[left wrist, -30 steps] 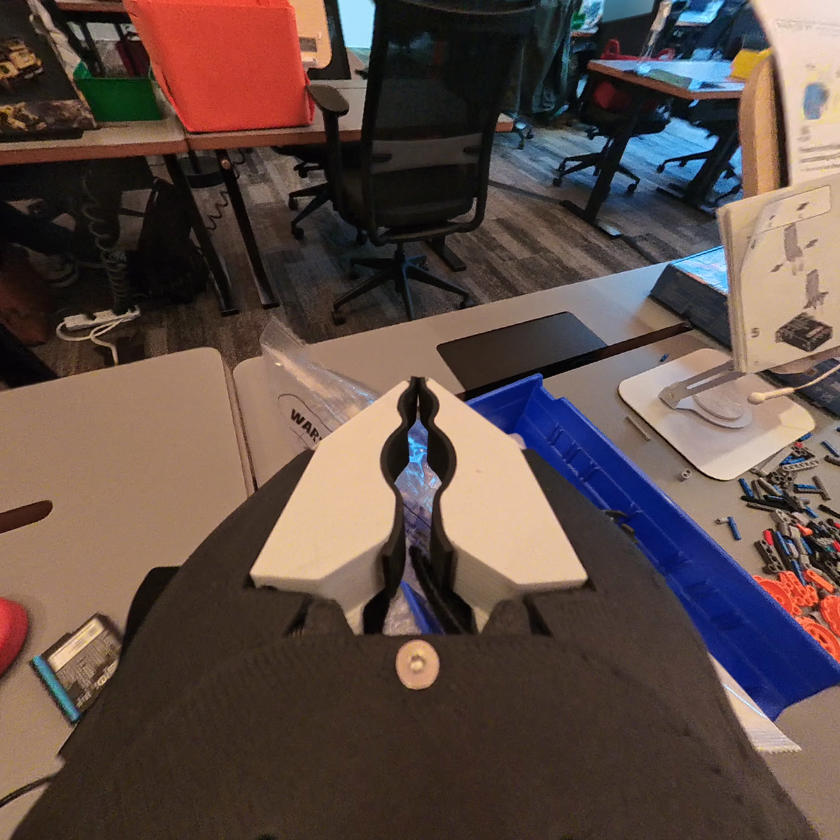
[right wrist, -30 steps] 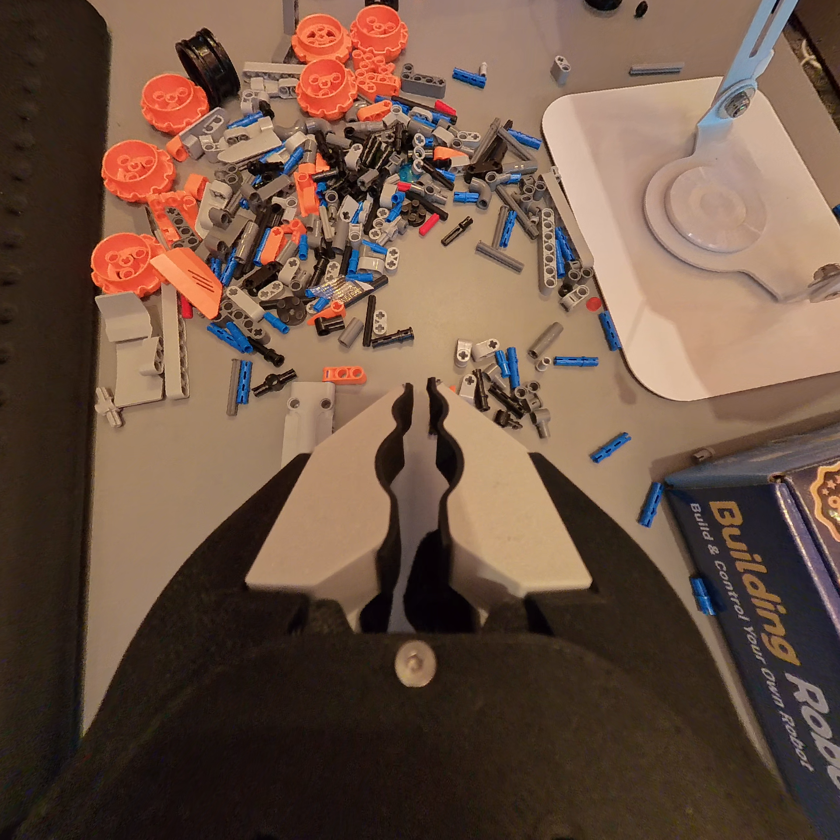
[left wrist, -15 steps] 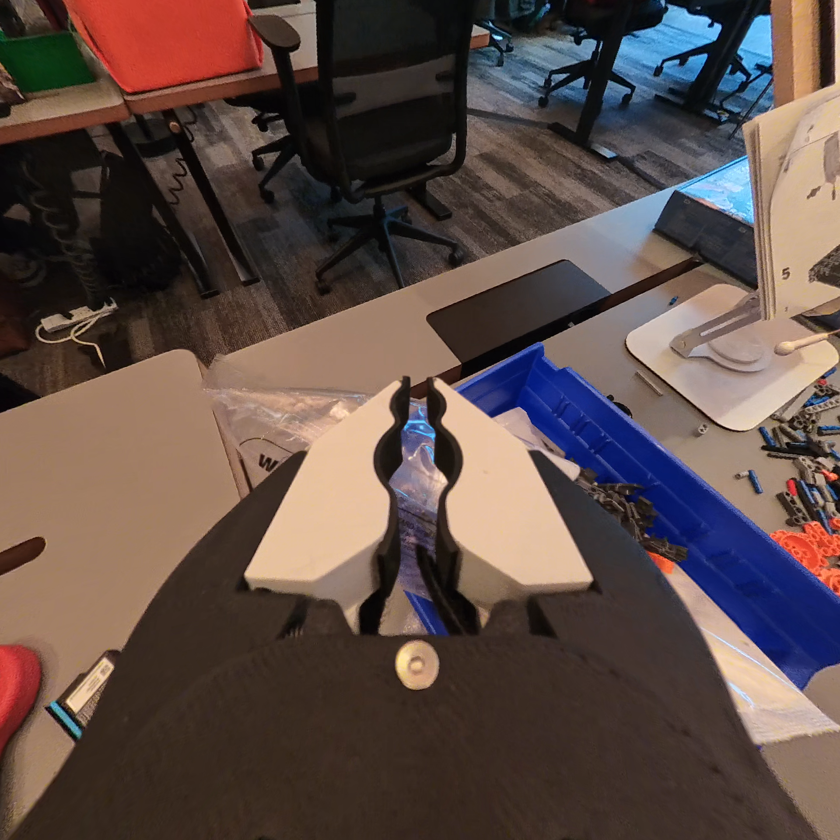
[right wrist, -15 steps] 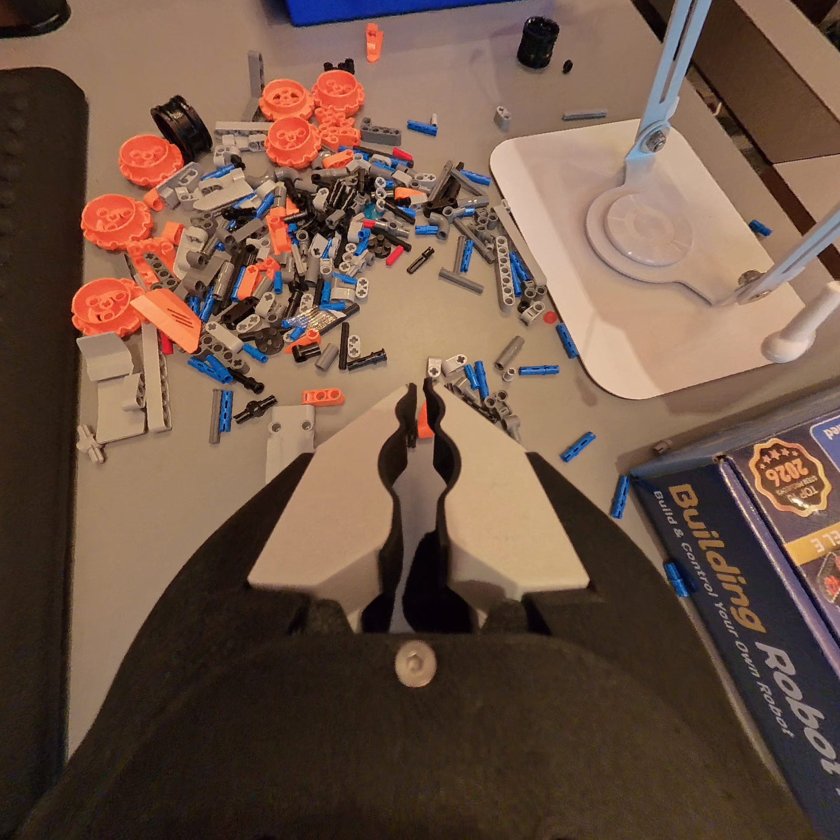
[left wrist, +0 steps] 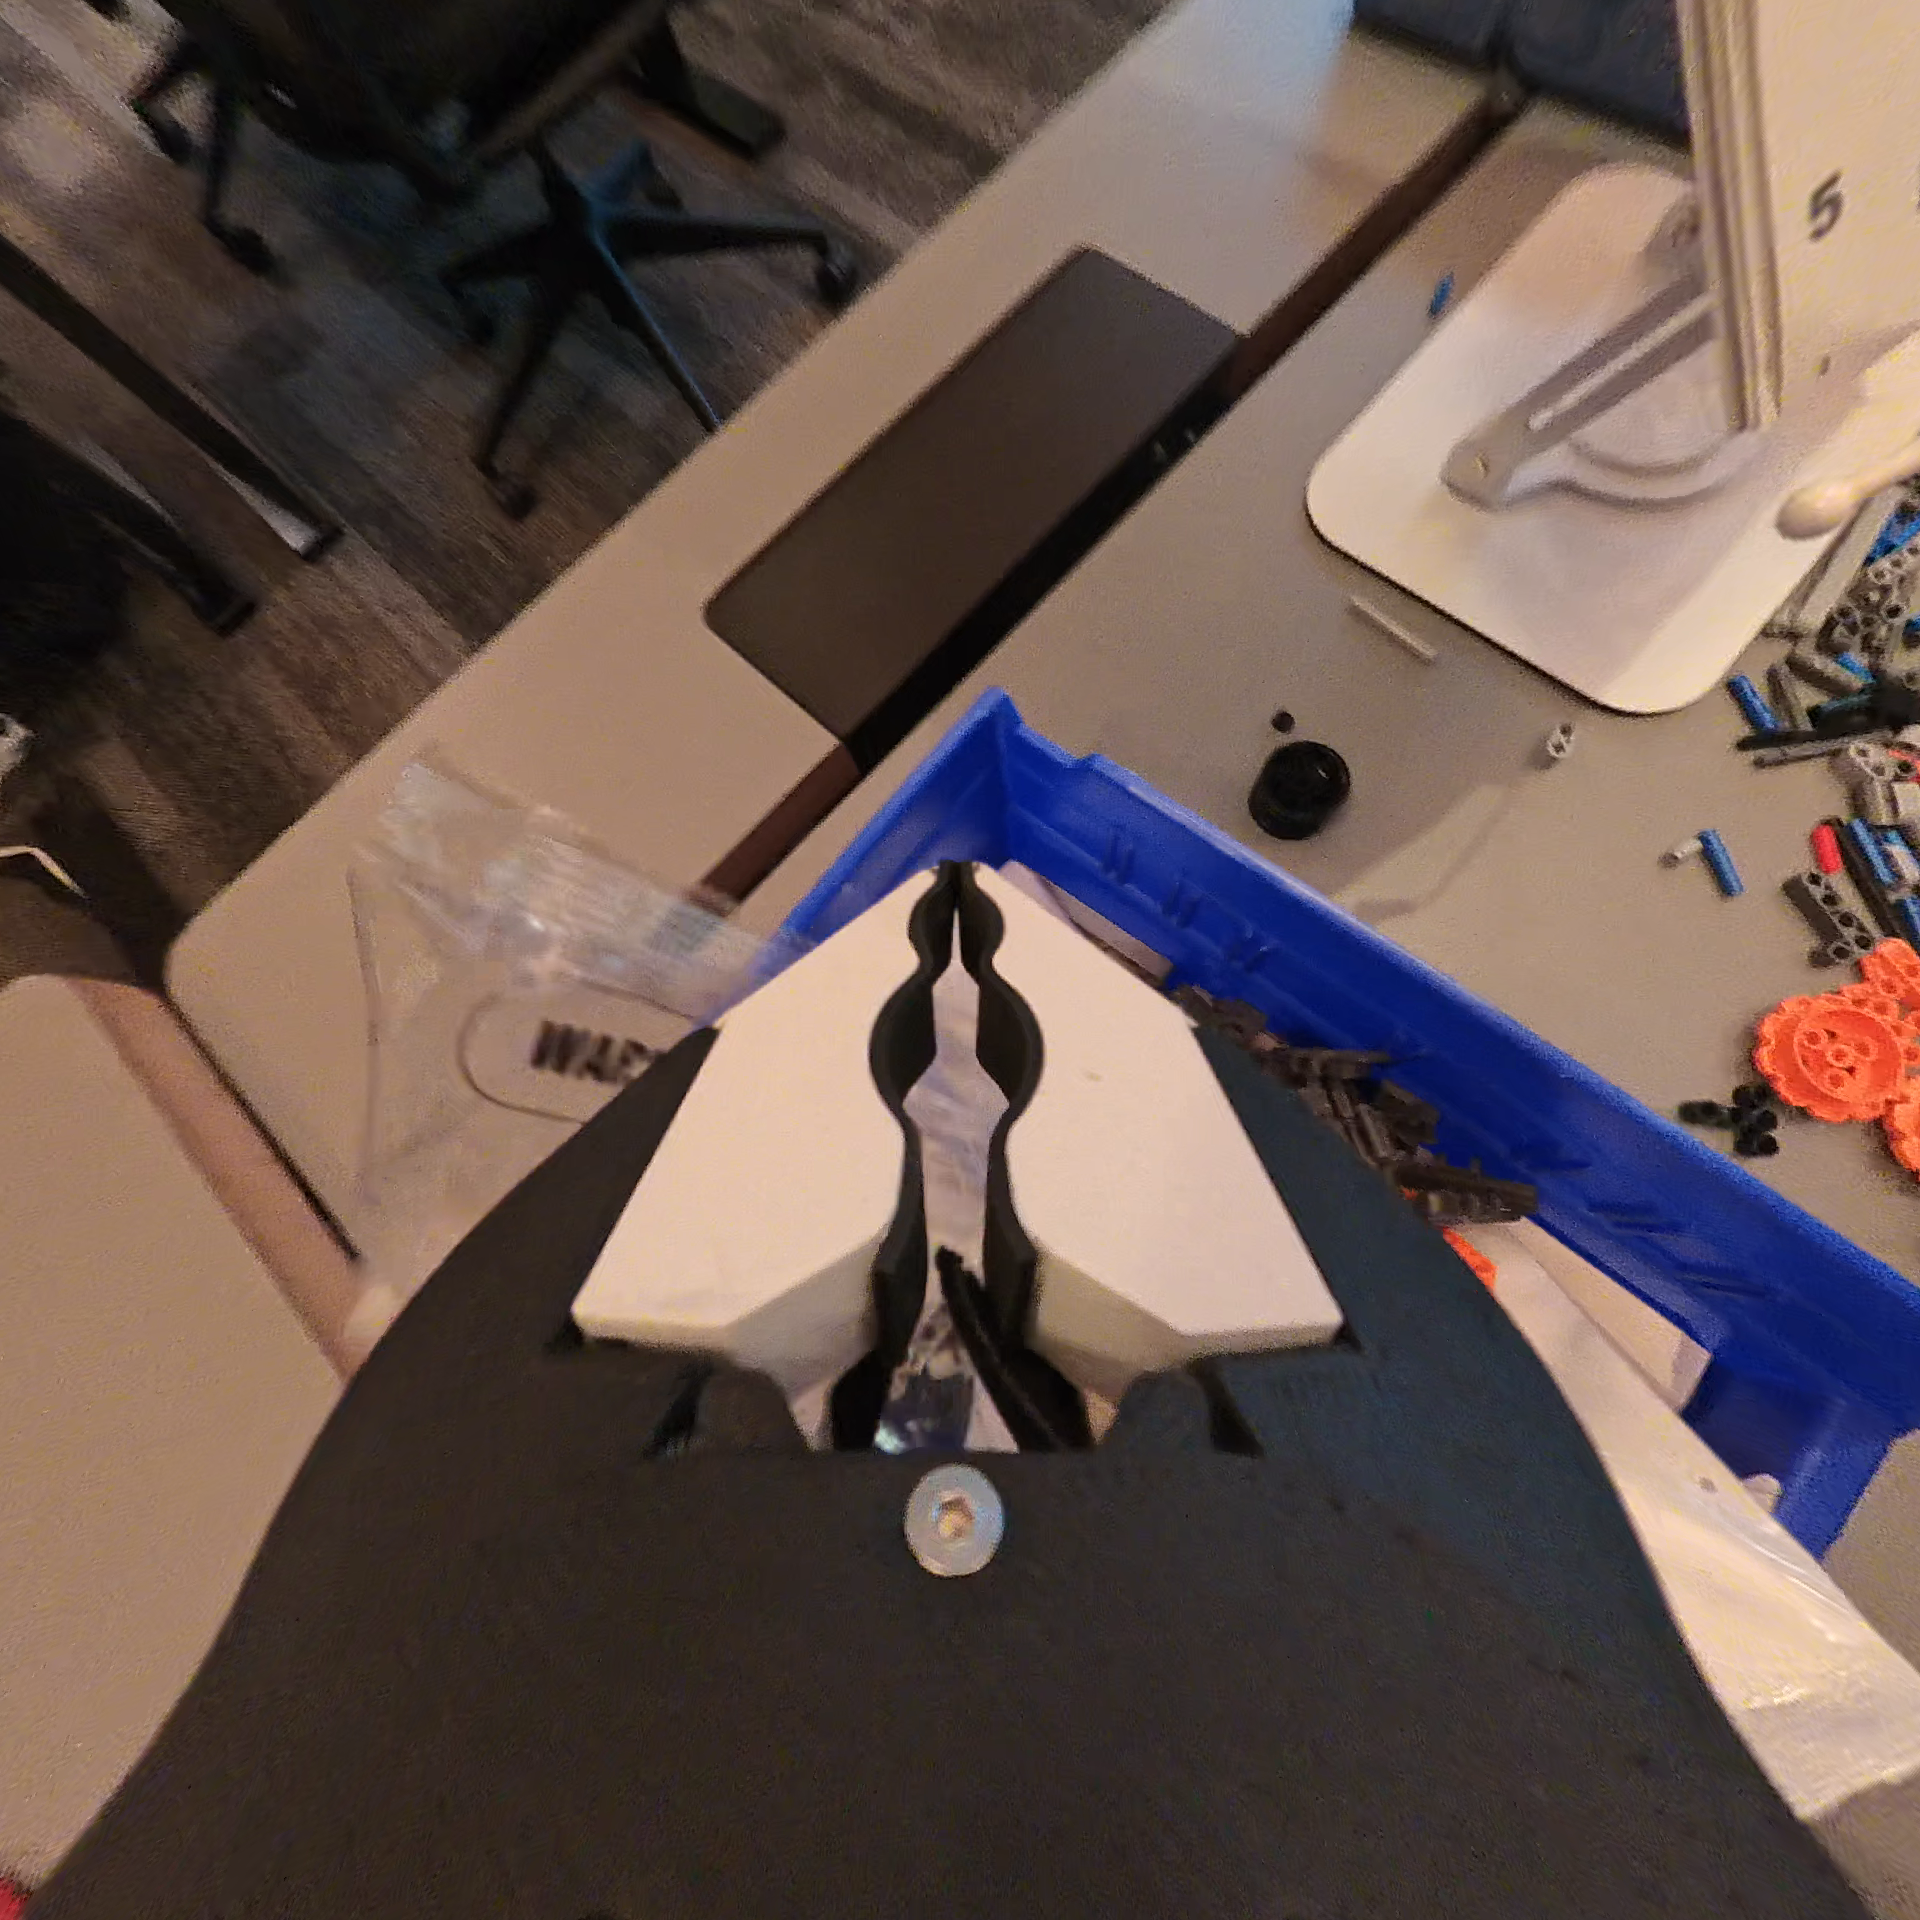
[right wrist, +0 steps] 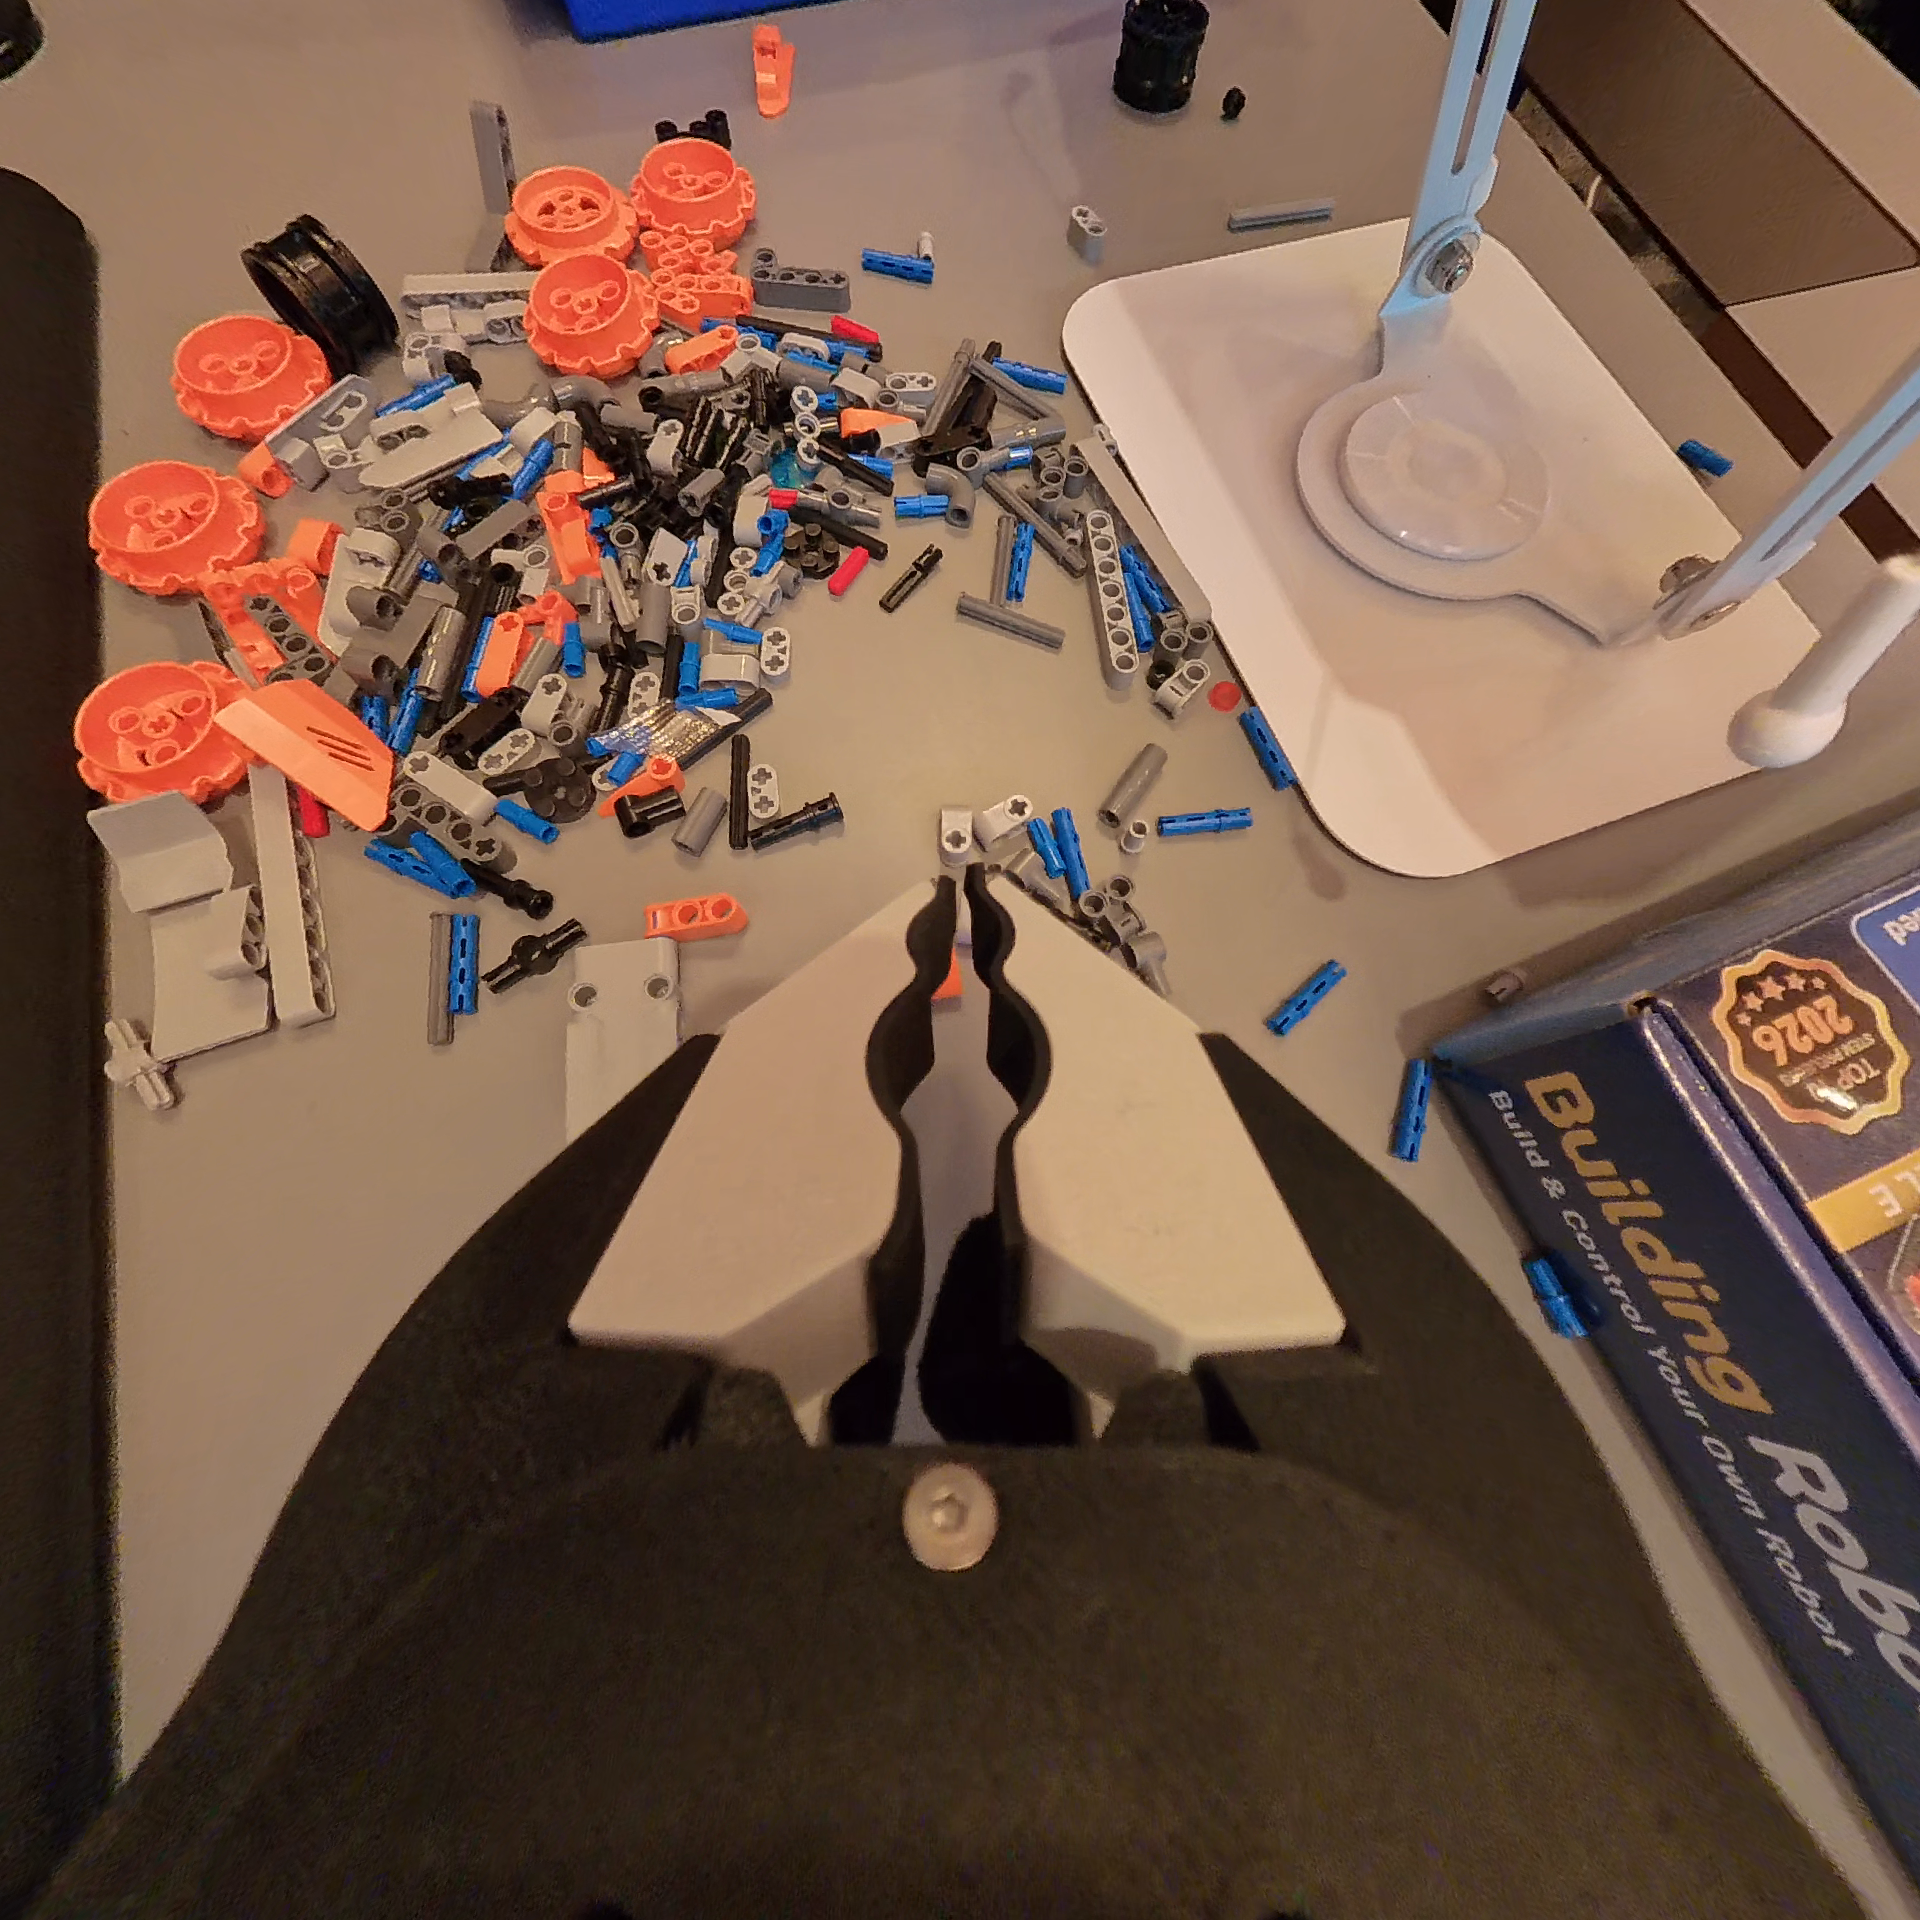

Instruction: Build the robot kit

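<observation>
My left gripper (left wrist: 958,875) is shut on a clear plastic bag (left wrist: 499,935) that trails out to its left. It hovers over the near corner of a blue bin (left wrist: 1299,997), which holds several small black pieces (left wrist: 1351,1101). My right gripper (right wrist: 961,883) is shut on a small orange piece (right wrist: 948,982) that shows in the gap between its fingers. It hangs above the grey table at the near edge of a pile of loose building pieces (right wrist: 623,540). Several orange wheels (right wrist: 234,374) lie at the pile's left.
A white stand base (right wrist: 1403,623) with metal arms sits right of the pile. A dark blue box (right wrist: 1714,1247) lies at the near right, a black mat (right wrist: 42,935) along the left edge. A black tyre (left wrist: 1299,790) lies beyond the bin; an office chair (left wrist: 582,208) stands past the table. The gap from one gripper's tips to the other's is roughly 50 centimetres.
My left gripper tilted down and moved right over the bin's corner, carrying the bag along. My right gripper rose from the table, and the orange piece now shows between its fingers.
</observation>
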`<state>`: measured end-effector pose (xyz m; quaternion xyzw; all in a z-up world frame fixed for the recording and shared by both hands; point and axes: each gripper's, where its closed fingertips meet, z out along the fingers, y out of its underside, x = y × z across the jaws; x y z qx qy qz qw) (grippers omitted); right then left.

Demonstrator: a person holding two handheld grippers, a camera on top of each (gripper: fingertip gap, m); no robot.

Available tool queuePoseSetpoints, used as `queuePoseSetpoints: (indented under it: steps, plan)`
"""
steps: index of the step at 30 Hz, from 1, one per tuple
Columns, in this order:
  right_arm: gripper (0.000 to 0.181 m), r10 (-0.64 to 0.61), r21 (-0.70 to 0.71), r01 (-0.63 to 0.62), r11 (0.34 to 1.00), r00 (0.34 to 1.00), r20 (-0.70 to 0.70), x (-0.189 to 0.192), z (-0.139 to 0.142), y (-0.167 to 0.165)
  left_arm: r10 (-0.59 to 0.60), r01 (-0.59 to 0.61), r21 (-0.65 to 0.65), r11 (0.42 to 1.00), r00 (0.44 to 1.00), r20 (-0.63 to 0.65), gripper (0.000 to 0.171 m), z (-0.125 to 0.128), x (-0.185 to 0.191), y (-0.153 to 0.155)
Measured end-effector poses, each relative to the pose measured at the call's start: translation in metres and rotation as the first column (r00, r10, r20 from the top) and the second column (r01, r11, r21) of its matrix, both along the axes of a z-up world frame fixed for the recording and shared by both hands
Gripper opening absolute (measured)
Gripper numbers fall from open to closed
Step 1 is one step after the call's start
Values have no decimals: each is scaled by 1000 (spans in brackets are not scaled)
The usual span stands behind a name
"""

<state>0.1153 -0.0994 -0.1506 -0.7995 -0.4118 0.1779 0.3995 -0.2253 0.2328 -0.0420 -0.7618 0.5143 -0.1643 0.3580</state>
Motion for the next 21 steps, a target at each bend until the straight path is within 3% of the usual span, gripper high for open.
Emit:
queuePoseSetpoints:
  steps: [7, 9, 12, 16, 21]
  plan:
    - [1, 1, -8, -2, 1000, 1000, -13, 3, -2, -2, -66, 48, -138, 989, 989, -129, 0, -59, 20, -10]
    - [0, -5, -19, 4, 1000, 999, -39, 6, -3, -2, -54, 33, -127, 991, 985, -165, 0, -67, 16, -10]
    - [0, -10, -1, 10, 1000, 998, -54, 7, 3, -2, -50, 36, -124, 992, 992, -113, 1, -56, 16, -13]
    - [1, 7, 7, -7, 1000, 1000, -5, 0, 2, -1, -47, 42, -78, 996, 997, -61, 24, -29, 9, -21]
    - [0, 22, 17, -22, 1000, 1000, 3, -3, 5, -4, -54, 53, -10, 999, 993, -102, 37, -2, -12, -40]
